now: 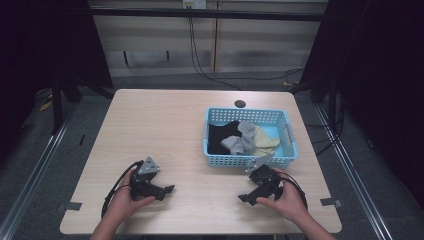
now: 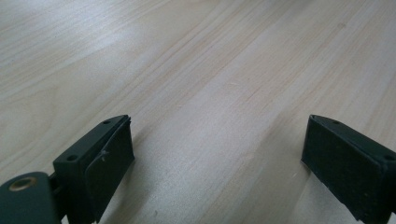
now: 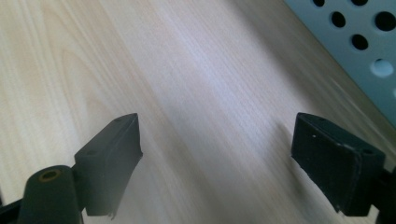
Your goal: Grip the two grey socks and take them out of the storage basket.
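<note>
Pale wood grain runs across the surface, which stands in a dim room with dark curtains at both sides. Toward its right half sits a light blue basket with perforated walls, holding a loose heap of socks: a black one at the left, grey ones in the middle, a cream one to the right. They lie tumbled together, probably dropped in for sorting. Just in front of the basket's near wall rests the right gripper, its fingers spread wide over bare wood, with the basket wall at the upper right of its own view. It seems placed for a short reach to the socks. Well apart at the near left, the left gripper also sits low, fingers spread and holding nothing.
</note>
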`<state>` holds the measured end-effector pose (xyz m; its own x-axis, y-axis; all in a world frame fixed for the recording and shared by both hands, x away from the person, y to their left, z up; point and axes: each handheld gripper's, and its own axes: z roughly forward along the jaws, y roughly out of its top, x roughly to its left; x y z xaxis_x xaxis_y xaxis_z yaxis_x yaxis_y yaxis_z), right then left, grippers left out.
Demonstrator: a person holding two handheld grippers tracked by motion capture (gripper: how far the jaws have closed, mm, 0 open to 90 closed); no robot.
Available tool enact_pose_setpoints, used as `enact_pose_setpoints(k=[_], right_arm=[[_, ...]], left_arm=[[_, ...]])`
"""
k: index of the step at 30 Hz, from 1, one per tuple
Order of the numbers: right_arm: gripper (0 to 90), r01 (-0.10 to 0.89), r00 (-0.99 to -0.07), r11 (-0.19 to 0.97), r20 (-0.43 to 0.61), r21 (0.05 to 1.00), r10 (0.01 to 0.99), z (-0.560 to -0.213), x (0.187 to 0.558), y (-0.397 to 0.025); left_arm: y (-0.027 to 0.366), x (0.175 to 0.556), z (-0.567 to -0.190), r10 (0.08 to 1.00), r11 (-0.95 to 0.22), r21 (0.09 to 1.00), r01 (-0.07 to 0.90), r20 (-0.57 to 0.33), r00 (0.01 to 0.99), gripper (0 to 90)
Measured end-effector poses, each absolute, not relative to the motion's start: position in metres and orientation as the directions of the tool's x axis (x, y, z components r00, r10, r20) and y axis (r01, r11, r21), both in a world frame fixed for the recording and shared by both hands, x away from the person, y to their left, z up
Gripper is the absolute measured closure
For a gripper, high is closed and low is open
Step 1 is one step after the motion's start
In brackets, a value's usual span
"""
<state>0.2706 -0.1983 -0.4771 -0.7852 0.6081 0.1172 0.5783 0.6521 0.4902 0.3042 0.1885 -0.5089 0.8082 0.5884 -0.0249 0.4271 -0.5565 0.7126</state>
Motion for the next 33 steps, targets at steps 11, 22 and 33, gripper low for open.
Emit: enact_pose_setpoints(k=[11,22,33], right_arm=[[18.1,0.567,-0.809,0.718,0.106,0.404,0.579,-0.443,0.283,-0.203],[19.9,0.547,-0.828,0.767,0.081,0.334,0.555,-0.398,0.302,-0.203],[22.3,0.554,-0.823,0.779,0.056,0.292,0.565,-0.369,0.331,-0.205]], left_arm=[[0.188,0.304,-0.509,0.589,-0.556,0.713,0.427,-0.025,0.808,8.2],[0.188,0.304,-0.509,0.588,-0.559,0.712,0.426,-0.022,0.809,8.2],[0.188,0.304,-0.509,0.587,-0.559,0.712,0.425,-0.022,0.809,8.1]])
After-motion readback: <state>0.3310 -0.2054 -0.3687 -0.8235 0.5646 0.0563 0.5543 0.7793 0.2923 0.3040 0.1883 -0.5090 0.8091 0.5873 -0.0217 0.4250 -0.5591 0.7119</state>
